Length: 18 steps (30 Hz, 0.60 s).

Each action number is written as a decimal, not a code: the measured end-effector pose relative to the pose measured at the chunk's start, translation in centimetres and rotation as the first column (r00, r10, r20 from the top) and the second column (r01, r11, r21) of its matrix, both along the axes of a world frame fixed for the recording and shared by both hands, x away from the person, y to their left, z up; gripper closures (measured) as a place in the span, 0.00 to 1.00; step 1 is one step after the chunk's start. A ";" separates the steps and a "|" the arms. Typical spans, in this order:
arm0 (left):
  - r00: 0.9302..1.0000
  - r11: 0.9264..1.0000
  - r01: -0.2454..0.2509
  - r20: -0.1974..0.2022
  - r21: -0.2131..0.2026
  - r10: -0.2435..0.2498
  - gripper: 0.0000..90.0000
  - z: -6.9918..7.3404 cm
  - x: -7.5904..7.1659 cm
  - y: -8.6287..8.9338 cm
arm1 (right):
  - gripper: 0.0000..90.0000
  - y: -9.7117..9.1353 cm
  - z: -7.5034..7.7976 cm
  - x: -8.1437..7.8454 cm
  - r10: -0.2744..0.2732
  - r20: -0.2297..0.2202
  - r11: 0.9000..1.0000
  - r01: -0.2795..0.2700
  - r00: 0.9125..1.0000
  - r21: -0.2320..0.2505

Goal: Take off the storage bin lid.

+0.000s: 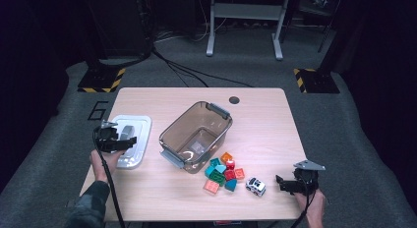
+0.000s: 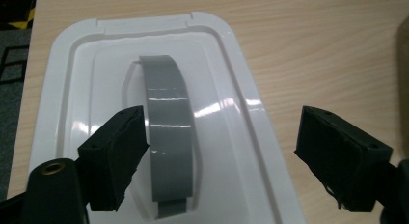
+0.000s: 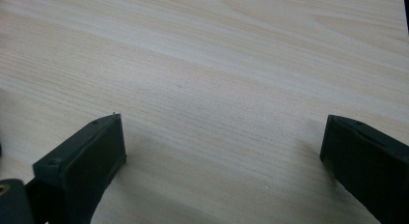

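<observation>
The white lid (image 2: pixel 159 113) lies flat at the left end of the bench (image 1: pixel 265 120), just left of the clear brown box (image 1: pixel 195 135). My left tool (image 2: pixel 219 151) hovers over it with jaws wide, pressing on nothing; the lid's grey handle (image 2: pixel 169 137) sits just beside the left jaw. My right tool (image 3: pixel 222 156) rests wide over bare wood, near the toy car (image 1: pixel 255 185) and coloured blocks (image 1: pixel 223 173).

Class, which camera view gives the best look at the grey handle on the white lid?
The left gripper view: the handle runs large and sharp down the middle of the lid, between that hand-held gripper's open jaws. The high view shows the handle small and partly behind the left hand-held gripper. The right gripper view looks at bare table.
</observation>
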State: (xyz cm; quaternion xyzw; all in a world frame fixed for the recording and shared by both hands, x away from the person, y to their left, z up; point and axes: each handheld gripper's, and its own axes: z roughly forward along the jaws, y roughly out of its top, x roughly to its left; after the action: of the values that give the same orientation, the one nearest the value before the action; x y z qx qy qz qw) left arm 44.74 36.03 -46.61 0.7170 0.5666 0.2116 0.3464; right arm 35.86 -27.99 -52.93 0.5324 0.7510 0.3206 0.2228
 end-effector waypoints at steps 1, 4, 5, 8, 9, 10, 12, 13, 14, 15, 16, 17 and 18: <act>1.000 1.000 0.006 0.016 -0.005 -0.006 0.17 0.1 -0.3 -0.2 | 0.01 0.0 0.0 0.0 0.001 0.001 1.000 -0.001 1.000 -0.001; 0.998 0.999 0.052 0.031 0.001 -0.052 0.15 0.5 -1.6 -0.9 | 0.00 -0.1 0.0 0.1 0.012 0.003 1.000 -0.012 1.000 -0.006; 0.997 0.998 0.065 0.039 0.000 -0.064 0.13 0.5 -2.1 -1.2 | 0.00 0.0 0.0 0.1 0.010 -0.005 1.000 -0.010 1.000 -0.007; 0.993 0.994 0.103 0.049 0.018 -0.104 0.10 0.3 -3.7 -2.0 | 0.00 0.0 0.0 0.1 0.005 -0.002 1.000 -0.005 1.000 -0.011; 0.992 0.993 0.115 0.048 0.025 -0.116 0.09 0.2 -4.0 -2.2 | 0.00 0.1 0.0 0.1 0.002 -0.002 1.000 -0.003 1.000 -0.010; 0.991 0.991 0.127 0.046 0.032 -0.129 0.08 0.1 -4.5 -2.5 | 0.00 0.1 0.0 0.0 -0.003 -0.003 1.000 0.003 1.000 -0.009; 0.987 0.988 0.146 0.054 0.046 -0.148 0.06 -0.3 -5.6 -3.0 | 0.00 0.1 0.0 0.0 -0.007 -0.004 1.000 0.007 1.000 -0.008; 0.987 0.987 0.151 0.053 0.053 -0.154 0.05 -0.4 -6.0 -3.2 | 0.00 0.2 0.0 0.0 -0.013 -0.003 1.000 0.013 1.000 -0.007; 0.984 0.984 0.164 0.052 0.065 -0.168 0.05 -0.8 -6.6 -3.6 | 0.00 0.2 0.0 0.0 -0.018 -0.001 1.000 0.018 1.000 -0.007; 0.983 0.982 0.177 0.043 0.070 -0.180 0.03 -1.0 -7.0 -3.9 | 0.00 0.3 0.0 -0.1 -0.029 -0.004 1.000 0.029 1.000 -0.004; 0.981 0.980 0.186 0.042 0.075 -0.190 0.02 -1.3 -7.4 -4.2 | 0.00 0.3 0.0 -0.2 -0.032 -0.005 0.999 0.032 0.999 -0.004; 0.978 0.977 0.199 0.041 0.077 -0.203 0.01 -1.5 -7.9 -4.6 | 0.00 0.3 0.0 -0.1 -0.031 -0.005 1.000 0.031 0.999 -0.003; 0.976 0.974 0.213 0.039 0.082 -0.216 0.01 -1.8 -8.3 -4.9 | 0.00 0.2 0.0 -0.1 -0.022 -0.004 1.000 0.022 1.000 -0.007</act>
State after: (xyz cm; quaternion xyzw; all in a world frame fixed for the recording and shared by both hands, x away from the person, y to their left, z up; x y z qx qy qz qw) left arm 36.47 31.12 -48.42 0.7818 0.4688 0.2118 0.3524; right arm 35.77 -27.82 -52.92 0.5404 0.7468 0.3144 0.2269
